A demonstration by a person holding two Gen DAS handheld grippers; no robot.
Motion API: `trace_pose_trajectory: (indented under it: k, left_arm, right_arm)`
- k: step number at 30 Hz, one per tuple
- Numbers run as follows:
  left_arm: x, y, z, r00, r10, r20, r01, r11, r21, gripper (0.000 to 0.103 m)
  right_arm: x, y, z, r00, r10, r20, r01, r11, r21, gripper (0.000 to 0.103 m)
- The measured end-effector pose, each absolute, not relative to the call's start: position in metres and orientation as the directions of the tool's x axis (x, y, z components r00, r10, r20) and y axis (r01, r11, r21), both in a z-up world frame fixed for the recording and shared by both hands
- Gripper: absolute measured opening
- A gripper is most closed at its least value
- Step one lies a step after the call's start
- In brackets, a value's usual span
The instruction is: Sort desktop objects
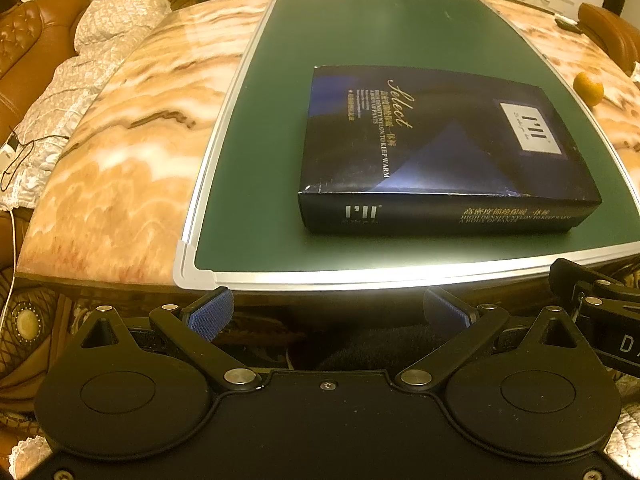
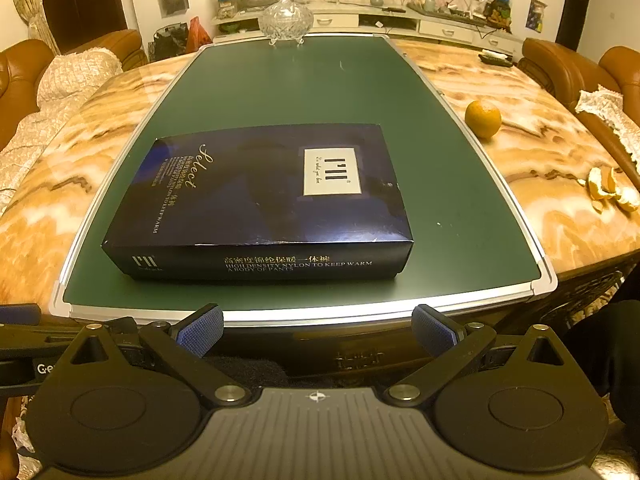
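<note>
A flat dark blue box [image 1: 440,148] with gold lettering lies closed on a green board [image 1: 320,40] with a silver frame; it also shows in the right wrist view [image 2: 264,196] on the board [image 2: 288,84]. An orange [image 2: 483,118] sits on the marble table right of the board, also in the left wrist view [image 1: 588,88]. My left gripper [image 1: 328,316] is open and empty, held short of the board's near edge. My right gripper [image 2: 318,330] is open and empty, also before the near edge. The right gripper's side [image 1: 600,300] shows at the left view's right.
A glass lidded bowl [image 2: 286,20] stands at the board's far end. Orange peels [image 2: 612,190] lie at the table's right edge. A dark remote [image 2: 496,58] lies far right. Brown leather sofas [image 2: 24,68] with quilted covers surround the marble table [image 2: 540,152].
</note>
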State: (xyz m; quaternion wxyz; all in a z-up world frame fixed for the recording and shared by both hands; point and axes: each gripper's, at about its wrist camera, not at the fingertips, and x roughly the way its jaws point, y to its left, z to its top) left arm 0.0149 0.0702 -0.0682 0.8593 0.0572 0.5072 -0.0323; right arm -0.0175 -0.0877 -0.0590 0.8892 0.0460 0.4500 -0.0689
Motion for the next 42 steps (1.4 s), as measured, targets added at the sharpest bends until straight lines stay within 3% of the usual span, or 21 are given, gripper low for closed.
trace_pose_trajectory:
  k: [42]
  left_arm:
    - [0.0223, 0.0682, -0.0719, 0.486, 0.008, -0.874, 0.112, 0.991, 0.071, 0.103]
  right_arm:
    - [-0.011, -0.091, -0.0635, 0.574, -0.084, -0.815, 0.181, 0.983, 0.026, 0.103]
